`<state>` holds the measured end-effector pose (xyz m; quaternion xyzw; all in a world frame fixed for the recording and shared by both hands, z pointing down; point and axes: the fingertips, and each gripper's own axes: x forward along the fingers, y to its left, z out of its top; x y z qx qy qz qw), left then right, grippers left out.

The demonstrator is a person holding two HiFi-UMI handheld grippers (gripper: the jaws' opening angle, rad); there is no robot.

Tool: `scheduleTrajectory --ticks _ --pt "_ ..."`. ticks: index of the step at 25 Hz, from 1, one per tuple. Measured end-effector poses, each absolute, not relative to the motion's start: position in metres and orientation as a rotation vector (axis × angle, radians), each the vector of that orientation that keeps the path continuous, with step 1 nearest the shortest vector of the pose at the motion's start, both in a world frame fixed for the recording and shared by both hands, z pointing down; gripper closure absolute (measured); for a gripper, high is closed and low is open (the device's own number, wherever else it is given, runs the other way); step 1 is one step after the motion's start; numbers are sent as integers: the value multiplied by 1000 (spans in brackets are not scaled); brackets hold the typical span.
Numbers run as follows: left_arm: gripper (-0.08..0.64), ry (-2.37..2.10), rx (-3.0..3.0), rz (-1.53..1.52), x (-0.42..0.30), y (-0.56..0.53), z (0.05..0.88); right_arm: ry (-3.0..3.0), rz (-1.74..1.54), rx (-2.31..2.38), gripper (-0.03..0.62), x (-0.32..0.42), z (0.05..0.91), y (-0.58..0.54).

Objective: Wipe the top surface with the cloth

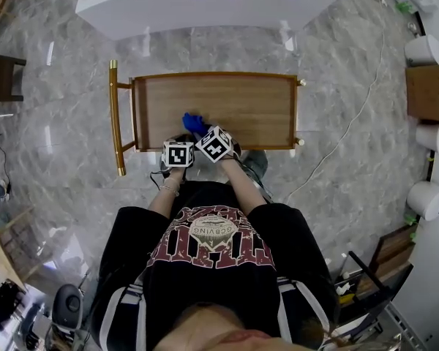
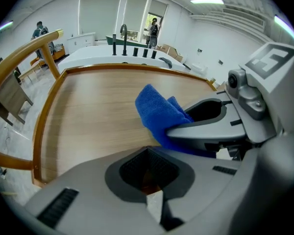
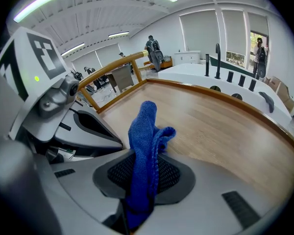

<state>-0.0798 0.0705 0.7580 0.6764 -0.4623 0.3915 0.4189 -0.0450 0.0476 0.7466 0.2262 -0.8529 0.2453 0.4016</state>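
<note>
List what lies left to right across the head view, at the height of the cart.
gold cart handle → left gripper → right gripper, shut on the blue cloth → cart's right rim → white cable → cardboard box

I see a white counter (image 1: 205, 6) across the frame's top, a brown box (image 1: 429, 93) at the right edge, and a white cable (image 1: 355, 119) on the marble floor (image 1: 58, 123).
</note>
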Motion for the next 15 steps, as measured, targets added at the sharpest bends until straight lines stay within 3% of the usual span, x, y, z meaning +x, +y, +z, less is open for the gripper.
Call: scheduleTrajectory --ticks 15 --pt "511 -1112 1743 1007 -59 57 752 -2157 645 591 497 -29 747 47"
